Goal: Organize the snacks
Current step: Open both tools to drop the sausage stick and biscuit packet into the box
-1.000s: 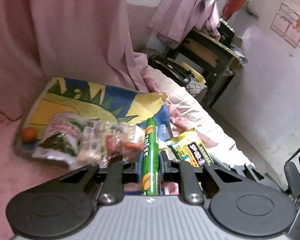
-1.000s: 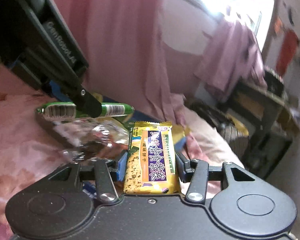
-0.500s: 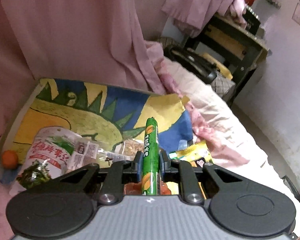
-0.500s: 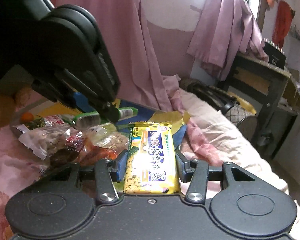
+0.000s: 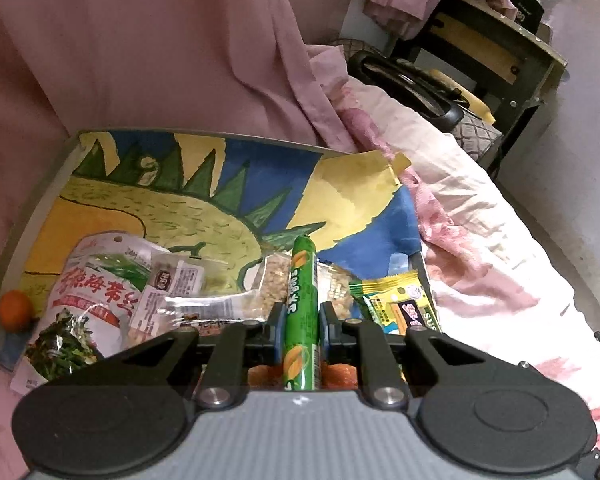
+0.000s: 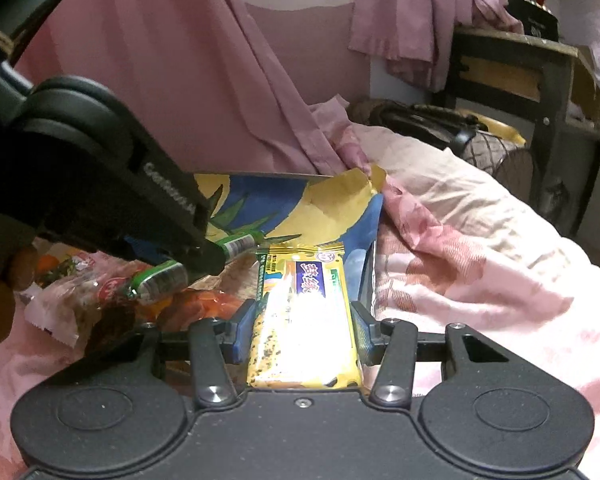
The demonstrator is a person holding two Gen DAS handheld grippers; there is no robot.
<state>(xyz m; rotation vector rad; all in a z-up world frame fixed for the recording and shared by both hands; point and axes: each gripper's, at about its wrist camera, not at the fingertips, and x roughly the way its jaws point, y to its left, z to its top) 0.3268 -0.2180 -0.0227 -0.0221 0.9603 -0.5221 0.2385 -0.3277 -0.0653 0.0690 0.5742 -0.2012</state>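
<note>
My left gripper is shut on a green sausage stick that points away over a painted board lying on the bed. My right gripper is shut on a yellow cracker packet, which also shows low at the right in the left wrist view as the cracker packet. In the right wrist view the left gripper comes in from the left with the sausage stick across its tip. Loose snack bags lie on the board: a seaweed bag, a clear nut pack and orange-red packets.
A small orange sits at the board's left corner. Pink curtain cloth hangs behind the board. A pink flowered bedsheet spreads to the right. A dark table and a black bag stand beyond the bed.
Both grippers have come forward and down toward the board, each with its snack still held. The right gripper has rolled, so its view now sits more level, and the board looks larger.
</note>
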